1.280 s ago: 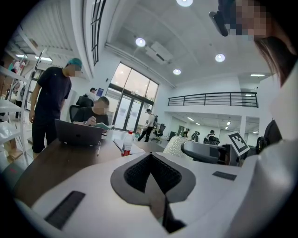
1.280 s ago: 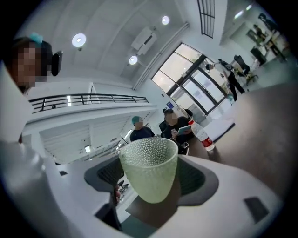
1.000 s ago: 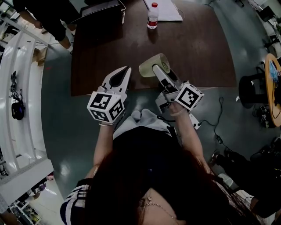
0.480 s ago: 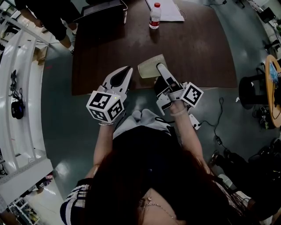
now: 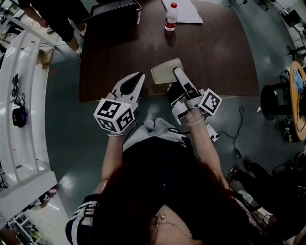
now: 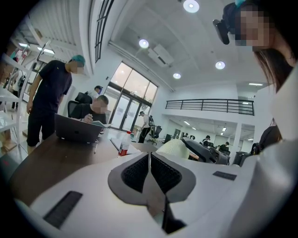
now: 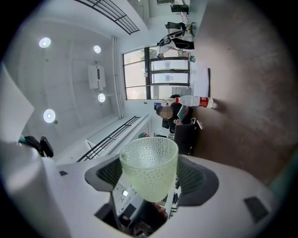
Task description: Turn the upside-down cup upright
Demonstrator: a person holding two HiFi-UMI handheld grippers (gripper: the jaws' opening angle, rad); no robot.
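The cup [image 5: 164, 72] is pale green, dimpled and translucent. It hangs on its side over the near edge of the dark wooden table [image 5: 215, 52], and my right gripper [image 5: 173, 74] is shut on it. In the right gripper view the cup [image 7: 149, 160] sits between the two pads with its wide rim pointing away from the camera, my right gripper [image 7: 152, 177] clamping its lower half. My left gripper [image 5: 138, 77] hovers just left of the cup, shut and empty. Its jaws [image 6: 149, 160] meet in the left gripper view, where the cup [image 6: 173, 148] shows to the right.
A plastic bottle with a red cap [image 5: 170, 16] stands at the table's far side beside white papers [image 5: 184, 12] and a laptop [image 5: 112, 9]. A person [image 6: 91, 111] sits behind the laptop [image 6: 77, 129]; another stands at the left. A cable lies on the floor at right [image 5: 236, 139].
My right gripper has rolled with the cup, so the open mouth that faced up and right is now turned side-on. My left gripper has stayed in place.
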